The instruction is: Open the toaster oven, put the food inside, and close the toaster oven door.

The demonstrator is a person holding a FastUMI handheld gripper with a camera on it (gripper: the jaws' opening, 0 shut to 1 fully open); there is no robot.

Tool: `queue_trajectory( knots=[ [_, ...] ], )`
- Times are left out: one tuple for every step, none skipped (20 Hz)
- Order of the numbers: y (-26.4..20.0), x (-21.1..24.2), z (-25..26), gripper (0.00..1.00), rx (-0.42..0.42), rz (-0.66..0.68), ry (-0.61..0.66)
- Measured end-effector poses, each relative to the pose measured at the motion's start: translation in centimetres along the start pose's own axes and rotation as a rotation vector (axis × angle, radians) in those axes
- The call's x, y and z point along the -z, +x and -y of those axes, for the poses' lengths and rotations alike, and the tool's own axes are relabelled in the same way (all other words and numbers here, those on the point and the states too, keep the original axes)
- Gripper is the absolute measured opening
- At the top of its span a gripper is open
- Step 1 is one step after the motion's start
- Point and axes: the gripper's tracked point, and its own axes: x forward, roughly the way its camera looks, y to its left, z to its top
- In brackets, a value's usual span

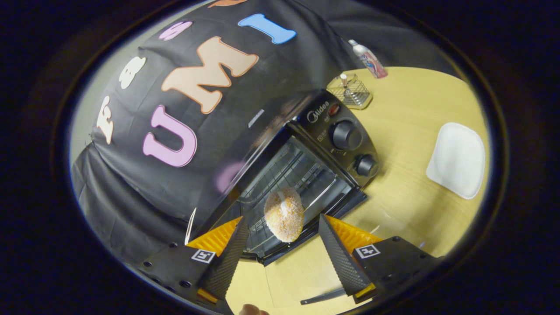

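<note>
The toaster oven (302, 175) stands on a pale wooden table (411, 183) with its door (271, 245) dropped open toward the gripper, its back close against the black cloth wall (144, 175). The whole scene is tilted, so the oven's front runs from about seven o'clock up to one o'clock. Its control panel (341, 135) with two knobs sits at the one o'clock end of the front. The mouth shows a wire rack (288, 170), and the lowered door's outer edge lies just ahead of the fingertips. To the three o'clock side of the oven the tabletop is bare wood out to a white plate (457, 159), which lies well apart from the oven. At one o'clock, beyond the panel, stand a small wire basket (350, 91) and a bottle (368, 59) near the table's far edge.

The gripper (280, 253) is released: its two fingers stand wide apart, pressing on nothing. The food (284, 214), a round crumbed piece in pale yellow and orange, lies between the fingertips and slightly ahead of them, at twelve o'clock from the gap, clear of both. It rests at the oven's mouth, over the front of the rack and the inner part of the open door; which of the two bears it I cannot tell.

The food is slightly oval. Its long axis runs roughly from twelve to six o'clock, leaning slightly toward eleven, almost along the fingers. A pale streak shows near its upper middle.
</note>
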Motion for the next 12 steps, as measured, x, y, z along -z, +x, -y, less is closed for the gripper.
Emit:
queue_trajectory(
  knots=[
    [-0.9, 0.0, -0.1, 1.00, -0.004, 0.002, -0.033],
    [-1.7, -0.1, -0.2, 1.00, -0.008, 0.004, -0.066],
    [-2.6, 0.2, -0.2, 1.00, -0.010, 0.001, -0.100],
    [-3.4, 0.4, 0.0, 1.00, -0.007, -0.003, -0.132],
    [-4.3, 0.8, 0.0, 1.00, -0.007, -0.011, -0.161],
    [-5.0, 1.4, -0.1, 1.00, -0.010, -0.020, -0.190],
    [-5.7, 2.0, 0.0, 1.00, -0.013, -0.030, -0.219],
    [-6.3, 2.6, 0.0, 1.00, -0.014, -0.040, -0.248],
    [-7.0, 3.4, 0.1, 1.00, -0.011, -0.054, -0.274],
    [-7.7, 4.4, 0.3, 1.00, -0.009, -0.069, -0.299],
    [-8.4, 5.3, 0.7, 1.00, -0.005, -0.086, -0.325],
    [-8.9, 6.2, 1.0, 1.00, 0.001, -0.103, -0.354]
  ],
)
